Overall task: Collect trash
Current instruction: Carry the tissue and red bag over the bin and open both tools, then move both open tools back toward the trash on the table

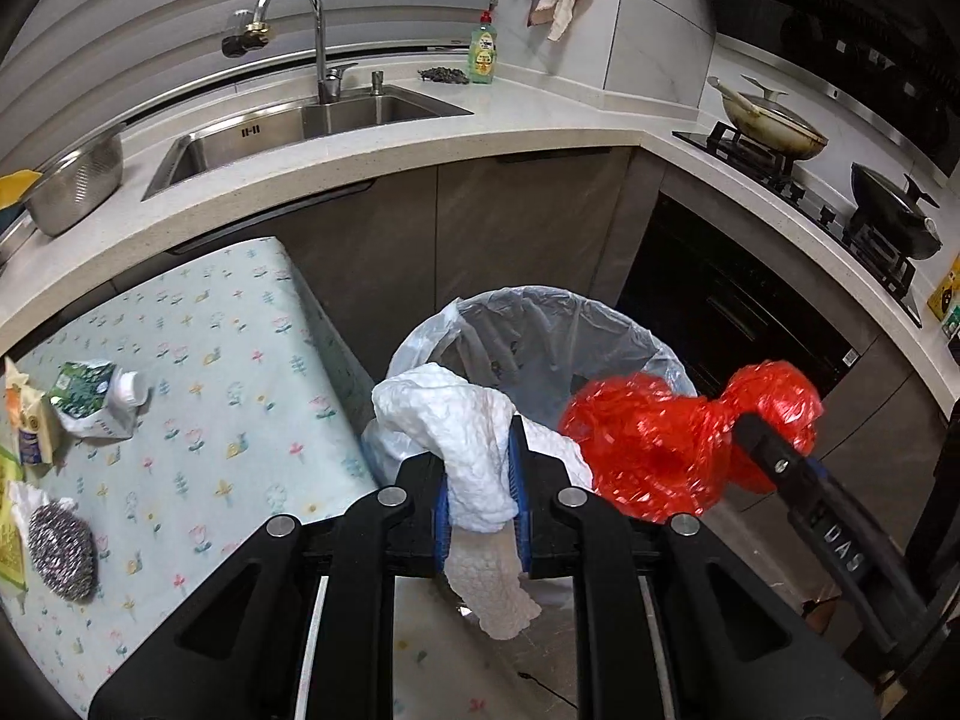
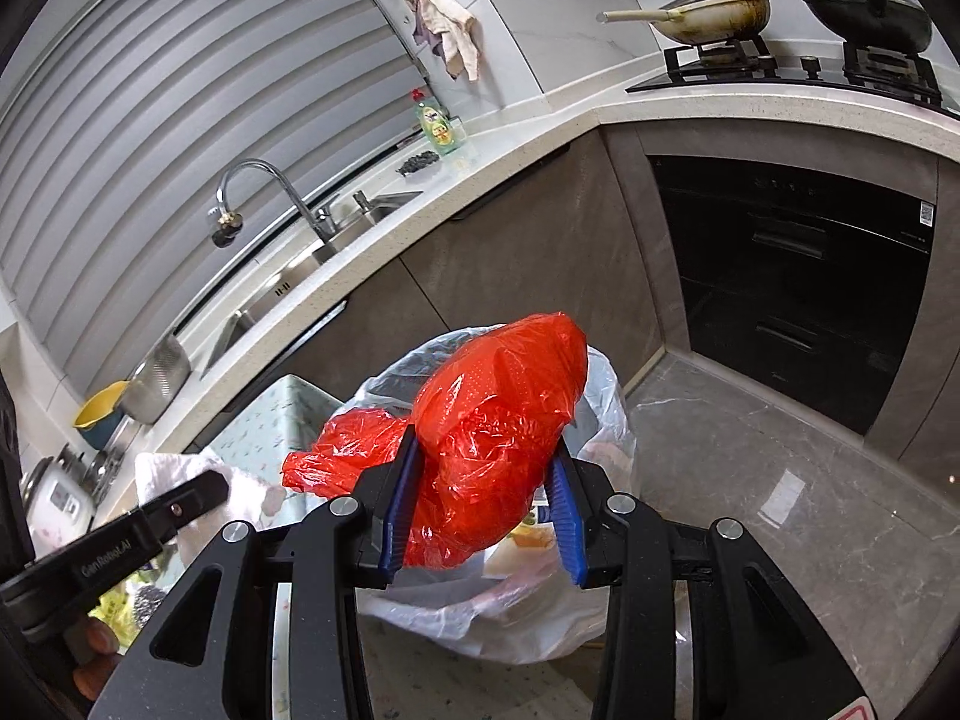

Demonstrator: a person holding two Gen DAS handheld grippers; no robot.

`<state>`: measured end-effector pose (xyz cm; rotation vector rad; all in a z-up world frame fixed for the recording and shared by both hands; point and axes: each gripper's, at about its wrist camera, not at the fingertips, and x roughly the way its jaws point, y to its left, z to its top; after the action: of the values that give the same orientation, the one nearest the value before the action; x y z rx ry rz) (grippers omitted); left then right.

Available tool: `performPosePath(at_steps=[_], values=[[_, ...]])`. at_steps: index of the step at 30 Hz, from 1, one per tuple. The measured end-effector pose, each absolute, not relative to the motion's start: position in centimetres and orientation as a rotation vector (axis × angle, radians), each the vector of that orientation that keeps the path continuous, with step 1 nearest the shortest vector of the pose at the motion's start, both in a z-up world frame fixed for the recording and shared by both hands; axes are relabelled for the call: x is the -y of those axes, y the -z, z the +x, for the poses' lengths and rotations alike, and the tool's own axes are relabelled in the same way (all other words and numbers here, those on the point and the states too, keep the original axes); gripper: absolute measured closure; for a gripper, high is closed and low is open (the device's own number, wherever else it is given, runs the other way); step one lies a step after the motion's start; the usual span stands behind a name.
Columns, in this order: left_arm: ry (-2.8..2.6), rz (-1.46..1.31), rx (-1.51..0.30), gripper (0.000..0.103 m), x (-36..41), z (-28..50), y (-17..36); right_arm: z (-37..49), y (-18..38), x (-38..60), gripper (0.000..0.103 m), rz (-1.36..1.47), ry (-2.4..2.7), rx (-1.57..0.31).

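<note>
Right now I have both grippers loaded and parked at the trash bin (image 1: 564, 324), which stands on the floor just off the corner of the small table with the flowered cloth (image 1: 198, 360). My left gripper (image 1: 483, 480) is clamped on a crumpled white paper towel (image 1: 474, 438); its upper part bulges over the near rim of the bin's clear liner while a long tail droops below the fingers. I hold it high and forward, I judge, so the loose tail will clear the rim rather than snag there.

My right gripper (image 2: 486, 498) is squeezed around a wadded red plastic bag (image 2: 498, 426), the blue pads pressed into its sides. The wad juts past the fingertips and hangs over the bin's mouth, so letting go should drop it inside.

Both tools point down and forward toward the bin, side by side, the right one tilted in from that side. More rubbish waits at the left edge of the table: a torn green packet (image 1: 90, 396) and a steel scouring ball (image 1: 60, 546).
</note>
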<state>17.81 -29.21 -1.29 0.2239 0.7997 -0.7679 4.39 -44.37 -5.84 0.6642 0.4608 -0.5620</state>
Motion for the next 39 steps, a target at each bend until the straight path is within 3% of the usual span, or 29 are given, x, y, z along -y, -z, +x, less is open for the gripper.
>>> performPosePath(at_steps=[8,11,15,35,39], values=[[0.806,0.191,-0.844,0.085,32.4,19.8,3.2,6.6,7.9,45.5,0.062,0.668,0.565,-0.509],[0.786,0.179,-0.863,0.055,32.8,20.2,3.8,7.1,8.2,45.2,0.058,0.661,0.565,-0.519],[0.785,0.154,-0.855,0.041,32.6,20.5,3.7,7.2,8.3,45.0,0.055,0.666,0.56,-0.512],[0.763,0.086,-0.78,0.034,27.7,19.5,-0.8,5.4,4.4,41.5,0.049,0.648,0.52,-0.458],[0.737,0.08,-0.734,0.024,25.3,18.6,-2.2,5.0,3.2,39.9,0.046,0.624,0.502,-0.461]])
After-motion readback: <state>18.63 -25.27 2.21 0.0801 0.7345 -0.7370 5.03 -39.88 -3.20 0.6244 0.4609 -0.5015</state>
